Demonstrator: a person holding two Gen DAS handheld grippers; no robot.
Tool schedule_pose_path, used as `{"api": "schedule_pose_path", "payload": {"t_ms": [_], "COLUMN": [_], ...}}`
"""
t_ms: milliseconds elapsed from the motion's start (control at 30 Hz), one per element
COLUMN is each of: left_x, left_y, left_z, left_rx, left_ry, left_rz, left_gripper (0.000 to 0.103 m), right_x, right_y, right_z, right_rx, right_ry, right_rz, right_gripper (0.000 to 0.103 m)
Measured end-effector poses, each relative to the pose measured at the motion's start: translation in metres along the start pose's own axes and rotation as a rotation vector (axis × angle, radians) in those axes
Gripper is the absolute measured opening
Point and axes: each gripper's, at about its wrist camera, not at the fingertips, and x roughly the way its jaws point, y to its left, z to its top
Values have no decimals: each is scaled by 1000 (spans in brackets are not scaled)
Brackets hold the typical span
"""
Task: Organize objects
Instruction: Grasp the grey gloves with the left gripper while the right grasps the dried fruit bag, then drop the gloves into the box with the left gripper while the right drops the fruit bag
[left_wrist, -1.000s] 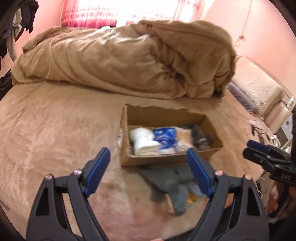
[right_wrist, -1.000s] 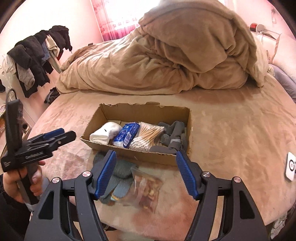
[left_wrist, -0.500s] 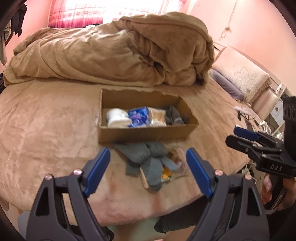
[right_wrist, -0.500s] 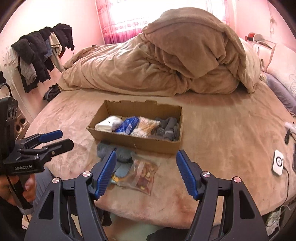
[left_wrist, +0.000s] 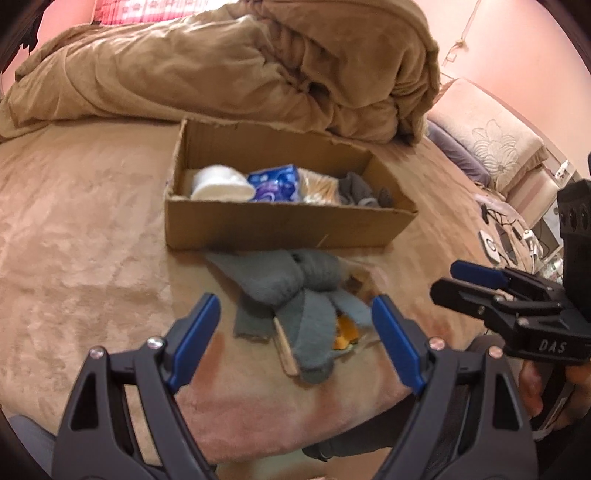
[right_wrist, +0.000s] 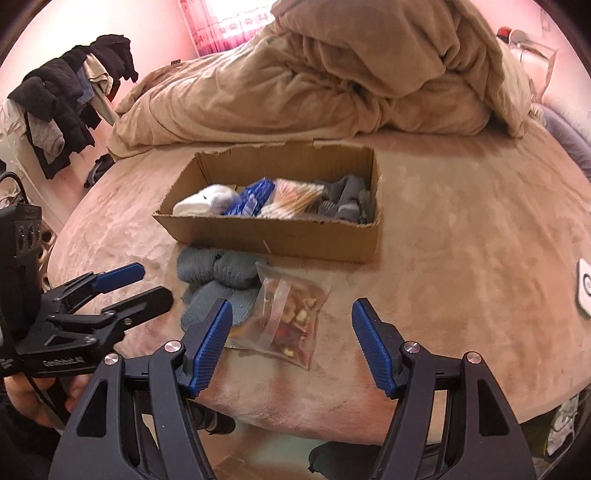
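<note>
Item: cardboard box (right_wrist: 295, 240) on bed (right_wrist: 461, 236). Just before it I see grey socks (right_wrist: 218, 273) and snack bag (right_wrist: 291, 317). My left hand-held gripper (left_wrist: 291, 332) and right hand-held gripper (right_wrist: 291, 332): both released, empty.

This is a bedroom in a home. A wide bed (right_wrist: 461, 229) with a tan plush cover fills the views, a rumpled duvet (right_wrist: 332, 74) heaped at its far side. Pillows (left_wrist: 487, 144) lie at one end, clothes (right_wrist: 62, 103) hang piled on a rack, and pink walls (right_wrist: 110, 22) frame a curtained window (right_wrist: 229, 18).
</note>
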Motion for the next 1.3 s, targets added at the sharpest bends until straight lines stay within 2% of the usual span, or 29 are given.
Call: {"api": "schedule_pose_path", "payload": {"t_ms": [433,500,667,733,767,900,1067,1300], "left_x": [49,58,69,71,71,66,48,8], "left_y": [11,12,11,8,7,-3,-4,-10], "left_z": [11,12,14,14,14,13,15,20], "left_rx": [1,12,25,33,36,62,46,55], "left_ry": [38,53,57,55,57,52,26,-47], "left_rz": [-16,1,0,5,-3,10,11,10], "left_gripper": [85,85,85,82,69,57,50,49], "right_x": [61,68,84,83,83,75,57,20], "right_y": [-9,-12,-21,-23,-25,-30,-33,-39], "right_z": [1,1,-3,-4,-4,-6,-9,-11], "right_rx": [32,37,78,87,89,108,107,123], "right_ry": [95,108,128,124,123,119,94,17], "right_rz": [63,74,115,123,128,164,151,124], "right_gripper": [70,70,61,56,53,43,38,38]}}
